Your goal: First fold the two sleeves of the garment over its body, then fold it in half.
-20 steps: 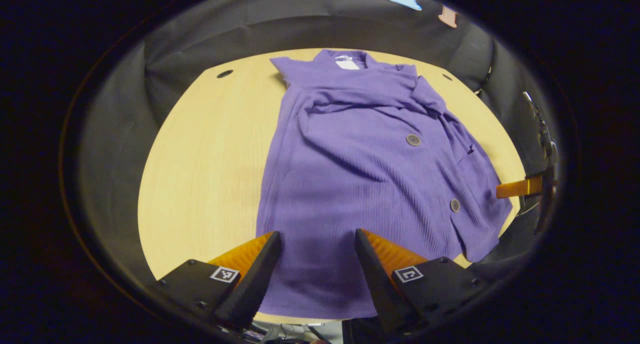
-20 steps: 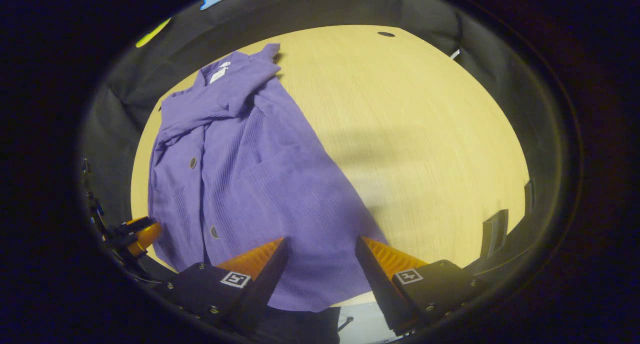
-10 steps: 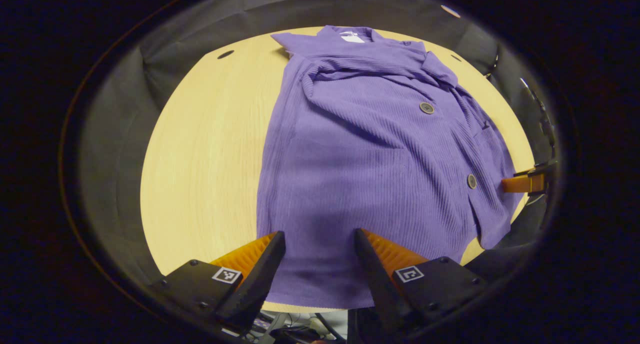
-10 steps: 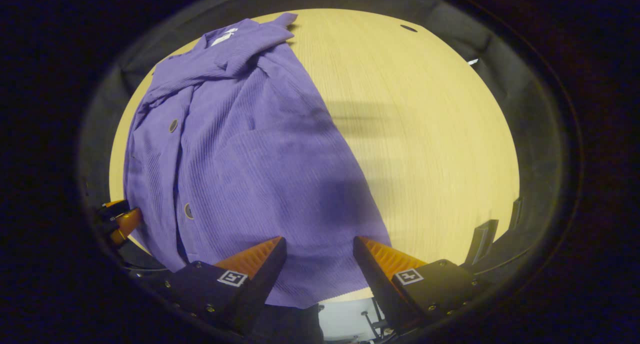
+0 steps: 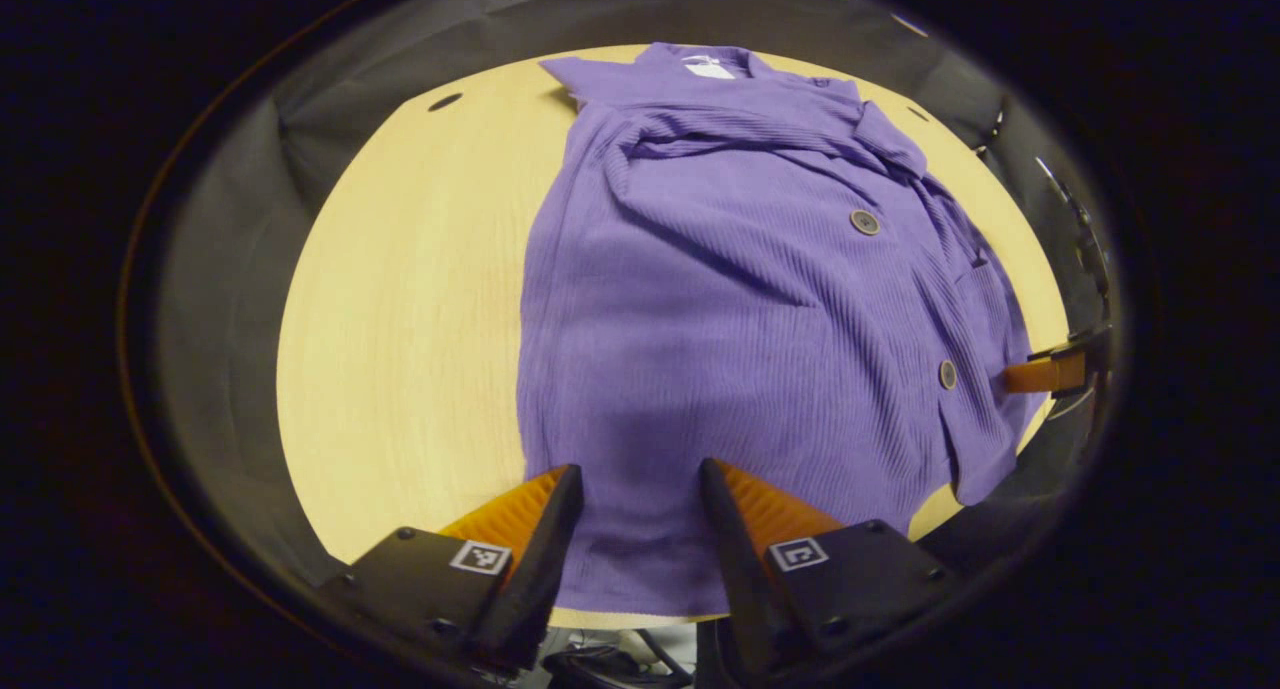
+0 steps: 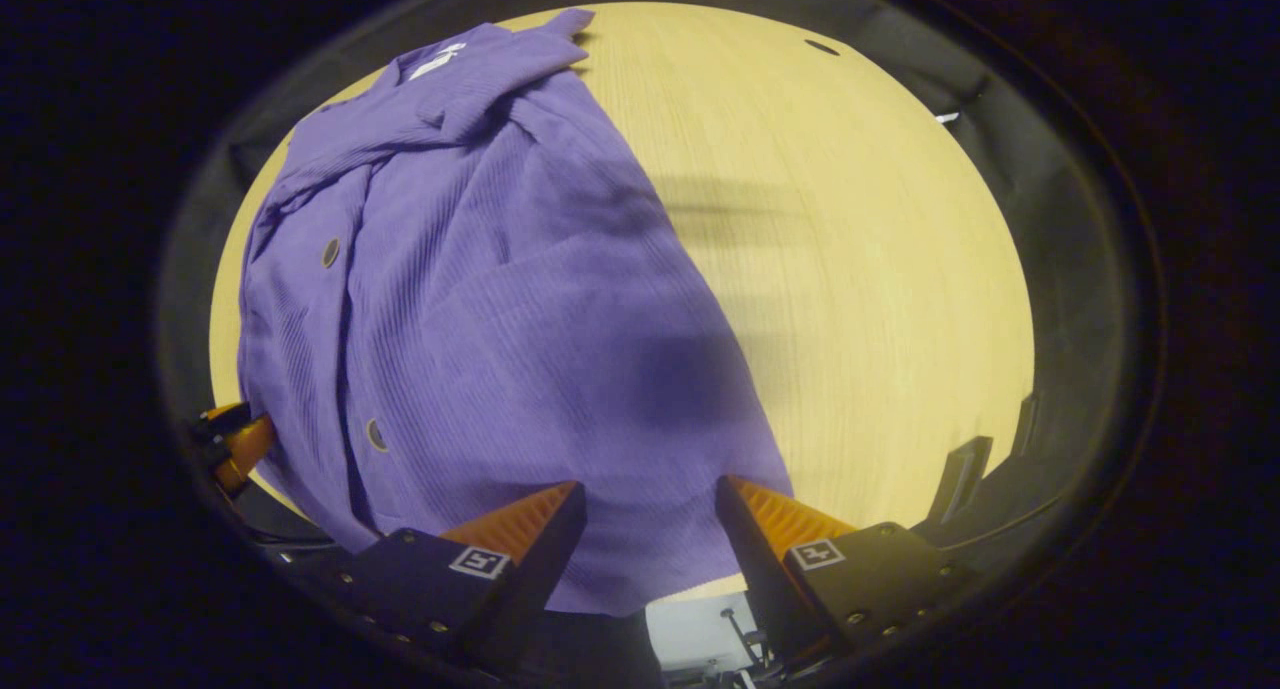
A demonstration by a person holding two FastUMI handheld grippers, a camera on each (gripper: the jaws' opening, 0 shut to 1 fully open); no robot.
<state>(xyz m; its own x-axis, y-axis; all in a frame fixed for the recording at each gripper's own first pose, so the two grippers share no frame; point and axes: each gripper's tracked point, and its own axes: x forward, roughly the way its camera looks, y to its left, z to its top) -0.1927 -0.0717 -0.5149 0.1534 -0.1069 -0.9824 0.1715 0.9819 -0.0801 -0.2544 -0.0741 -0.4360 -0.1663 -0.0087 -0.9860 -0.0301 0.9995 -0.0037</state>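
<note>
Purple ribbed cloth, the garment [image 5: 740,309], lies flat on a round wooden table [image 5: 400,309], collar at the far side and bottom hem at the near edge. Both sleeves seem already laid over the body, so I judge that the fold in half comes next.

The left gripper [image 5: 632,509] hovers over the hem with its fingers apart, nothing between them. The right gripper [image 6: 650,524] does the same above the other hem corner, also open and empty.

The main risk is at the hem. It lies just at the table edge, so a finger that comes down too far out may slip off the wood and catch only one layer, or miss the cloth. The ribbed knit looks soft and loose; if the two grippers lift unevenly, the folded sleeves near the collar could slide open again.

For moving there is good room: bare wood lies beside the garment on both sides. The far edge is close behind the collar, so the hem should not travel beyond it.
</note>
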